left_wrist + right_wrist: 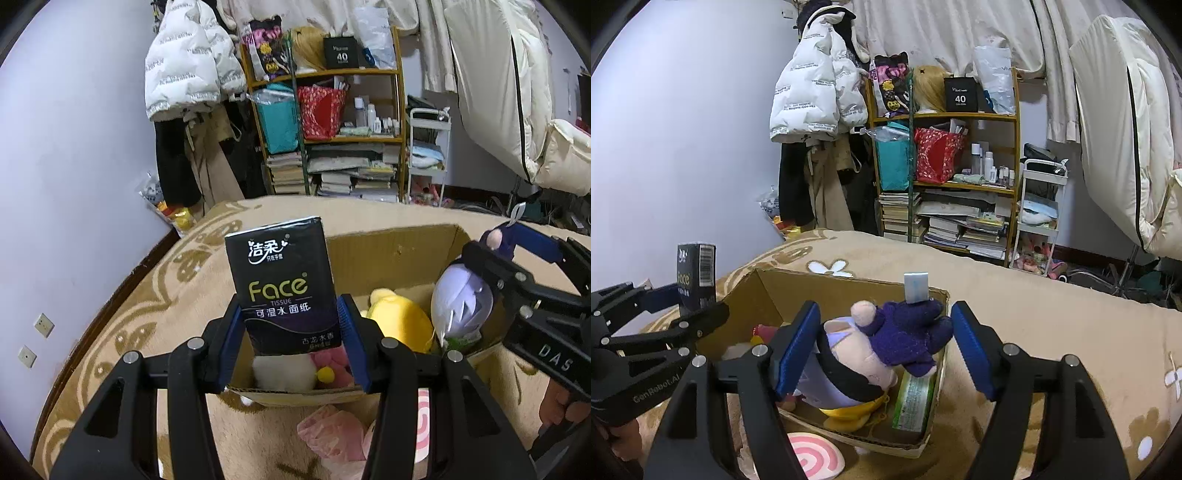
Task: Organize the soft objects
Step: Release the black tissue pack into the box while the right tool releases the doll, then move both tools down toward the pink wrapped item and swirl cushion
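My left gripper (291,334) is shut on a black tissue pack (282,286) marked "Face", held upright above the near edge of a cardboard box (399,240). The pack also shows in the right wrist view (696,273). In the box lie a yellow plush (400,319), a white and pink plush (295,369) and a green packet (914,402). My right gripper (886,345) is open over the box, its jaws wide on either side of a purple-haired doll (886,345) that rests among the toys. The doll's pale head shows in the left wrist view (461,299).
The box sits on a beige flower-patterned blanket (1052,314). A pink swirl cushion (814,456) and a pink plastic bag (332,432) lie in front of the box. A cluttered shelf (347,133), hanging coats (192,74) and a white cart (428,155) stand behind.
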Demonstrator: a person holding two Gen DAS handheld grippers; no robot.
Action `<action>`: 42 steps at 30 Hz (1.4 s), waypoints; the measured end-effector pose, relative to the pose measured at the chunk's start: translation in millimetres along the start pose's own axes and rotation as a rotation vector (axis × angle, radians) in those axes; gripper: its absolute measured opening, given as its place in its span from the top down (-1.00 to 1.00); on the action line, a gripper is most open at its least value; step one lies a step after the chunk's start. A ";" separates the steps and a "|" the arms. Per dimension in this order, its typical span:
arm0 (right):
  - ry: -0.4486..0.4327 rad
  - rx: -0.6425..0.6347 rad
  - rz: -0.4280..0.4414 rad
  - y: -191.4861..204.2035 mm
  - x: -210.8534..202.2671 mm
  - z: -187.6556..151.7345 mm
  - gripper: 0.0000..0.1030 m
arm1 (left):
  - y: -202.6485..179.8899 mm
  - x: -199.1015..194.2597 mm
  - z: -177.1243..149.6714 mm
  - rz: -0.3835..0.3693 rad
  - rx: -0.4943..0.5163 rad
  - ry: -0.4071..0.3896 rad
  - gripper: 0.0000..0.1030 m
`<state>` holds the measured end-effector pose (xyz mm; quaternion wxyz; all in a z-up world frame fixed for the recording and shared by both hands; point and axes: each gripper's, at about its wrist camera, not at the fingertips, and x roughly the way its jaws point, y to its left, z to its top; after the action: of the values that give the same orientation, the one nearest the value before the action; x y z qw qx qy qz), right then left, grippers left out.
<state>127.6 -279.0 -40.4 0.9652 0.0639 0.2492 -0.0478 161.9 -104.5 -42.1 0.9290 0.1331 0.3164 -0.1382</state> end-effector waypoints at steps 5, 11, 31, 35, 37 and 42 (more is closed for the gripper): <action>0.011 0.037 0.010 -7.3 3.8 -4.8 -0.52 | -1.5 6.4 -4.7 -0.013 0.006 0.026 0.06; 0.020 0.030 0.033 -10.0 3.9 -8.2 -0.57 | -4.2 16.9 -10.0 -0.033 0.011 0.074 0.06; 0.071 0.033 0.070 -11.3 8.0 -19.3 -0.64 | -0.7 27.8 -16.3 -0.018 0.002 0.139 0.02; 0.084 0.036 0.088 -12.1 6.7 -18.7 -0.65 | 2.8 21.6 -15.5 -0.003 0.000 0.141 -0.26; 0.081 0.033 0.092 -11.8 4.0 -17.9 -0.65 | 3.7 18.2 -15.7 -0.003 0.000 0.138 -0.41; 0.065 0.036 0.101 -9.7 -8.1 -15.6 -0.84 | 7.7 6.2 -16.6 0.026 -0.010 0.129 -0.64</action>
<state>111.9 -285.8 -51.0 0.9565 0.0951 0.2759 -0.0013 160.0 -92.8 -57.5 0.9090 0.1413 0.3747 -0.1159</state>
